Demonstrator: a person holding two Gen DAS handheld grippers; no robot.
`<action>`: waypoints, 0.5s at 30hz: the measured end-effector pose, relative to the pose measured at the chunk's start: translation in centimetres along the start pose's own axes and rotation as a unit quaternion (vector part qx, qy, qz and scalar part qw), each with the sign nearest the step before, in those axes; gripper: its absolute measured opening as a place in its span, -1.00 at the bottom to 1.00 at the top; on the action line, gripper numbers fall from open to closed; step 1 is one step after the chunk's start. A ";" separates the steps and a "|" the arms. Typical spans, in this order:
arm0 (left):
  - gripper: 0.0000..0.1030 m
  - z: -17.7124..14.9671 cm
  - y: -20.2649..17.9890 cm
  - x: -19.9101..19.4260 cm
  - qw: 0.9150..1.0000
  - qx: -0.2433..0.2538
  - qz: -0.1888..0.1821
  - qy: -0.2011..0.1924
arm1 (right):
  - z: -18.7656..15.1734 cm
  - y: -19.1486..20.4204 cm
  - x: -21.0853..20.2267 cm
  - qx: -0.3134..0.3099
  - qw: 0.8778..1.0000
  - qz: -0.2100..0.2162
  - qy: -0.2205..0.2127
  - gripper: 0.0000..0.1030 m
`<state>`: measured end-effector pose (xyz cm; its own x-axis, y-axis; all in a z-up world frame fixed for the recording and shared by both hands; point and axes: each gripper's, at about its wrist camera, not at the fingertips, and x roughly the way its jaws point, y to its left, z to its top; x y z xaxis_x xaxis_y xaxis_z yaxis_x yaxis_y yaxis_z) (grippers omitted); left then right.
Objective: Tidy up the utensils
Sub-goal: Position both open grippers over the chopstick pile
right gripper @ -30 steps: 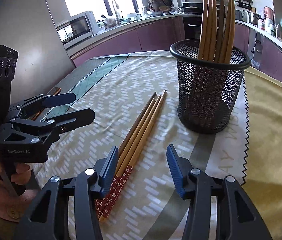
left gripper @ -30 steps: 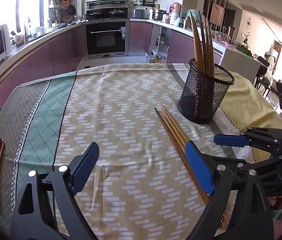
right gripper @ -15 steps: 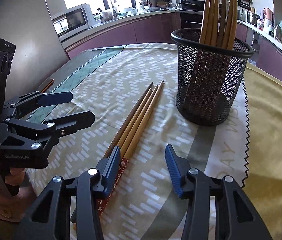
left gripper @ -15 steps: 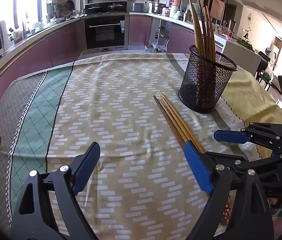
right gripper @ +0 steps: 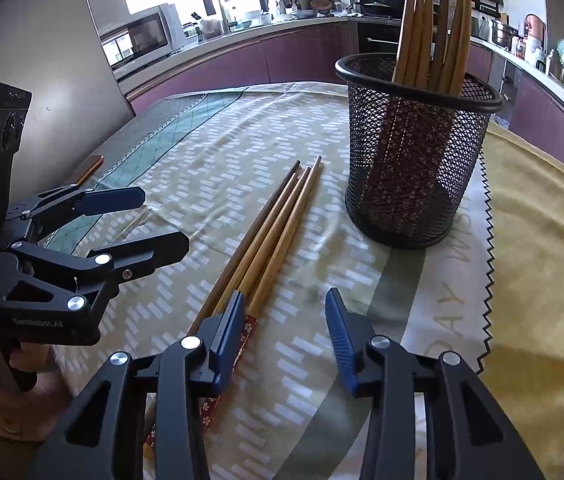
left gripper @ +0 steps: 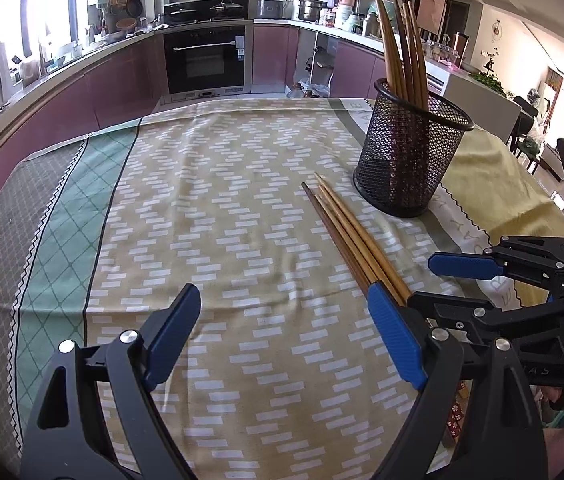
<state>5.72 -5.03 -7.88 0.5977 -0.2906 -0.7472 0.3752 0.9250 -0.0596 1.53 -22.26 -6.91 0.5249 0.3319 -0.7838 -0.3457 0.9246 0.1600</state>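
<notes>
Left wrist view low over the tablecloth [left gripper: 242, 208], facing the kitchen, right wrist view nearer the mesh holder [right gripper: 414, 168], both sharing the loose chopsticks [left gripper: 346, 236] ahead.

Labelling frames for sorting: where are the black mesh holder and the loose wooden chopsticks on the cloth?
black mesh holder [right gripper: 410, 168], right wrist view, front wall.
loose wooden chopsticks [right gripper: 270, 236], right wrist view, mid-shafts.

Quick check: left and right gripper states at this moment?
Left gripper: open, holding nothing.
Right gripper: open, holding nothing, over the loose chopsticks.
</notes>
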 end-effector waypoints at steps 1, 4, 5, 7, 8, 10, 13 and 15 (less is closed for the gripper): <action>0.64 0.0 -0.1 0.1 1.000 0.001 -0.001 0.001 | 0.0 -0.1 0.0 0.002 1.000 0.001 0.001 -0.26; 0.64 -0.1 -0.4 0.4 1.000 0.005 -0.006 0.006 | 0.1 -0.2 0.1 0.004 1.000 0.001 0.005 -0.27; 0.63 -0.1 -0.5 0.6 1.000 0.007 -0.006 0.008 | 0.2 -0.1 0.2 0.003 1.000 0.000 0.006 -0.27; 0.63 0.0 -0.7 0.8 1.000 0.012 -0.008 0.011 | 0.3 0.1 0.3 -0.002 1.000 -0.002 0.009 -0.27; 0.62 0.0 -0.8 0.9 1.000 0.013 -0.009 0.012 | 0.3 0.2 0.4 -0.004 1.000 -0.004 0.010 -0.28; 0.62 0.0 -0.9 1.0 1.000 0.014 -0.012 0.014 | 0.5 0.1 0.4 -0.005 1.000 -0.006 0.010 -0.31; 0.62 0.0 -1.0 1.3 1.000 0.015 -0.015 0.019 | 0.5 0.0 0.4 0.001 1.000 -0.005 0.010 -0.39; 0.62 -0.1 -1.1 1.5 1.000 0.015 -0.016 0.023 | 0.5 -0.2 0.5 0.005 1.000 -0.004 0.009 -0.43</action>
<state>6.15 -6.41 -9.01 0.5528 -0.3074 -0.7745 0.4152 0.9075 -0.0638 2.26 -22.16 -6.98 0.5132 0.3205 -0.7962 -0.3331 0.9293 0.1594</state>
